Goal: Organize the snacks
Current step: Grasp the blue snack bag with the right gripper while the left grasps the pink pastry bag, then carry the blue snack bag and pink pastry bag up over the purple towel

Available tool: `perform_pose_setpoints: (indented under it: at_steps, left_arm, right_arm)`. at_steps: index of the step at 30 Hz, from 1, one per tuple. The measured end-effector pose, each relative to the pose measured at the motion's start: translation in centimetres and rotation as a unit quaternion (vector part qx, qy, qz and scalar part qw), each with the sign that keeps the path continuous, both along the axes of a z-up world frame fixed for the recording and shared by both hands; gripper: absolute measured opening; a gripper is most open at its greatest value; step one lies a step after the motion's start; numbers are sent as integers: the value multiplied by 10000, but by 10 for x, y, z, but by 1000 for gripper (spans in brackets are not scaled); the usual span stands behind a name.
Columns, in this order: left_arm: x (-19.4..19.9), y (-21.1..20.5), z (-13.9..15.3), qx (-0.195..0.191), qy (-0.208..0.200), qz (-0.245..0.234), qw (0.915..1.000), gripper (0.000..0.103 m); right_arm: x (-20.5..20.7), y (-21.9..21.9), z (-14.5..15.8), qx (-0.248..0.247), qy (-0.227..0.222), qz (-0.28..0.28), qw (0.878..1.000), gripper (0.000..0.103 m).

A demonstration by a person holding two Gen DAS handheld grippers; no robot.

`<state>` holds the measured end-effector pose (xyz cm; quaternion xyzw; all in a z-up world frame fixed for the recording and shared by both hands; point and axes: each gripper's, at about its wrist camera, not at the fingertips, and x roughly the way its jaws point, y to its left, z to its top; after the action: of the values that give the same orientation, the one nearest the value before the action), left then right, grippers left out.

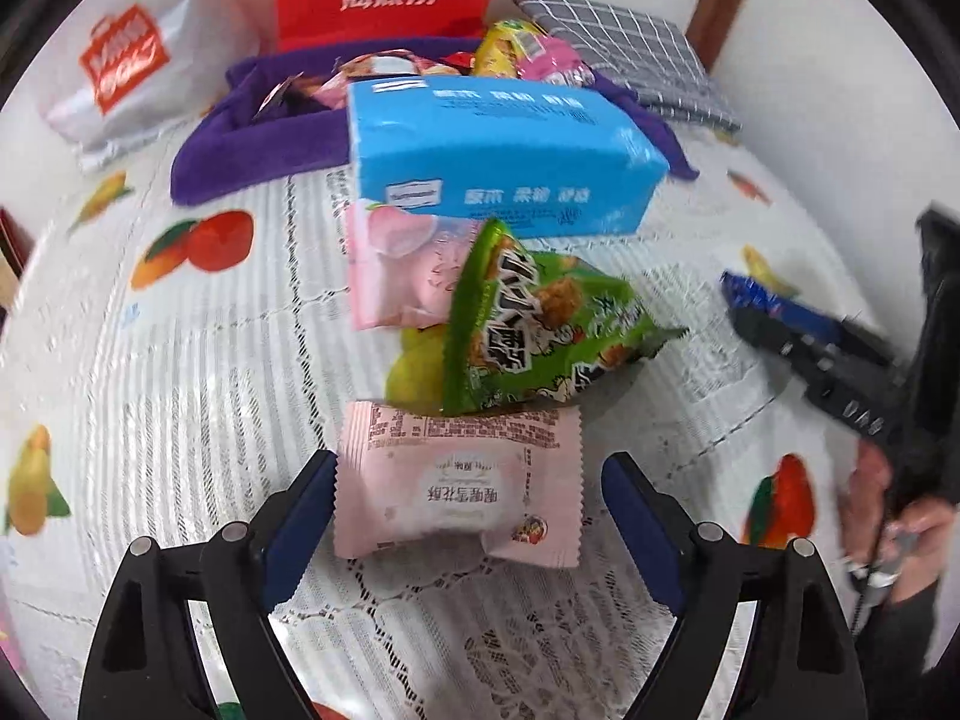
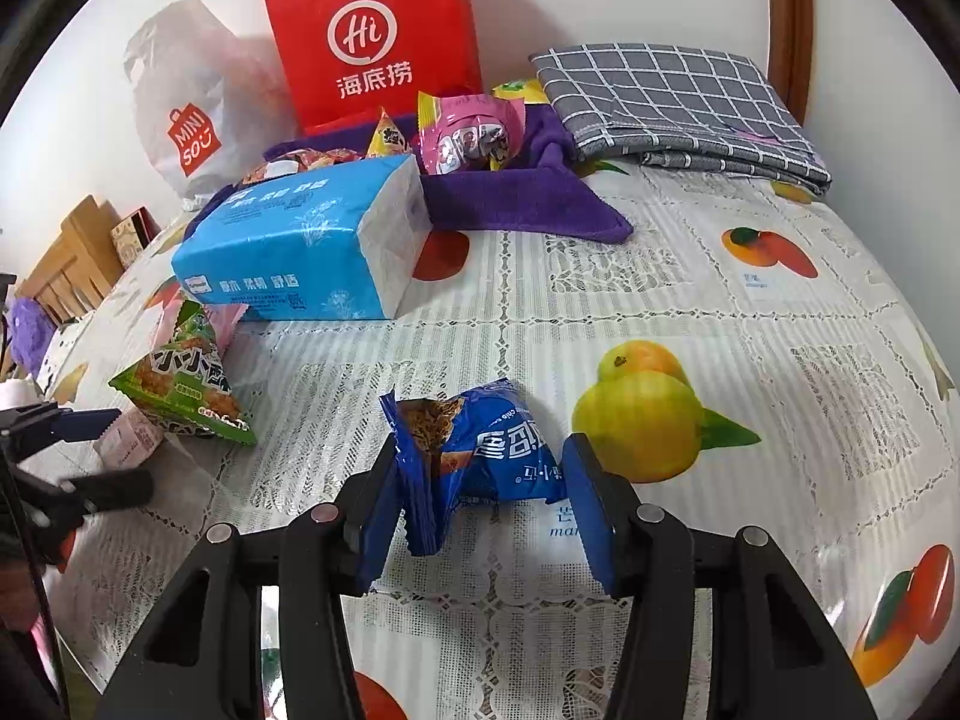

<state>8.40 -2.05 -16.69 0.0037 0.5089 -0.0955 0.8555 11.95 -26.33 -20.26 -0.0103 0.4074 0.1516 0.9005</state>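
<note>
A pale pink snack packet [image 1: 462, 480] lies on the fruit-print tablecloth [image 1: 180, 372] between the fingers of my left gripper [image 1: 471, 468], which is open; the left pad is at the packet's edge and the right pad stands clear of it. A green snack packet [image 1: 540, 330] leans just beyond it, with a pink peach packet [image 1: 402, 264] behind. My right gripper [image 2: 483, 462] is shut on a crumpled blue snack packet [image 2: 480, 444]. It also shows at the right of the left wrist view as the right gripper [image 1: 810, 348]. The purple cloth basket [image 2: 510, 198] at the back holds several snacks.
A blue tissue pack [image 2: 300, 246] lies in front of the basket. Behind stand a red paper bag [image 2: 372, 42] and a white plastic bag [image 2: 186, 120]. A folded grey checked cloth [image 2: 678, 102] lies at the back right. A person's hand [image 1: 888, 510] holds the right gripper.
</note>
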Motion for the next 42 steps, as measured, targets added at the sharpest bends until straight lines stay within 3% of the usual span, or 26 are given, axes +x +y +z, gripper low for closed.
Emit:
perform_pose_setpoints:
  at_steps: [4,6,8,10,15,22,28,42]
  left_arm:
    - [1,-6,-2,250,-105,14,9996,86]
    - [1,-7,-2,379,-185,51,9991,77]
    - [0,-6,0,362,-198,36,9991,73]
    - [-1,-4,3,365,-201,19,9991,61]
    - [-5,2,7,139,-163,50,9998,56]
    - [-9,14,10,-395,-62,161,9991,53]
    - [-11,18,15,-600,-96,181,9980,53]
    - [-11,25,47,-1038,-368,75,9939,53]
  right_arm:
    - [0,-2,0,76,2,-4,10000,52]
    - [0,-2,0,77,-6,-8,10000,52]
    - [0,-1,-1,56,-12,-7,10000,52]
    - [0,-1,-1,38,-17,-8,10000,52]
    - [-1,0,-1,33,-21,-8,10000,52]
    - [-1,0,0,42,14,-12,10000,52]
    - [-8,-4,12,555,219,93,9982,51]
    - [-32,15,58,366,-163,242,9989,51]
